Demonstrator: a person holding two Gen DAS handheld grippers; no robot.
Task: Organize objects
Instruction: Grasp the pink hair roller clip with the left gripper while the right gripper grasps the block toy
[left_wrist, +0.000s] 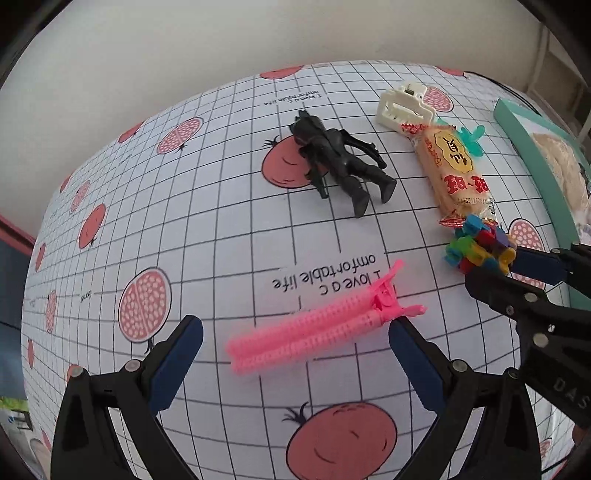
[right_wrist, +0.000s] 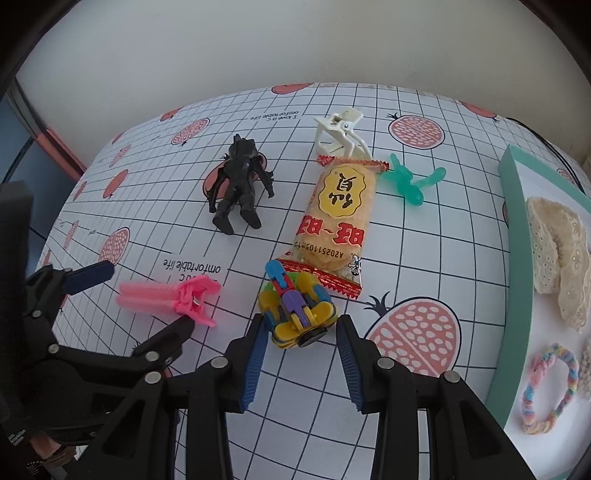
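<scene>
Read upside down on tablecloth (right_wrist: 424, 258): "I love a comfortable life", repeated at 12 and 9 o'clock. Printed on snack packet (right_wrist: 334, 218): red characters "旺~旺", code "A20251105…", rest illegible. Marked on right gripper (left_wrist: 511, 267): "DAS", partly cut off.
</scene>
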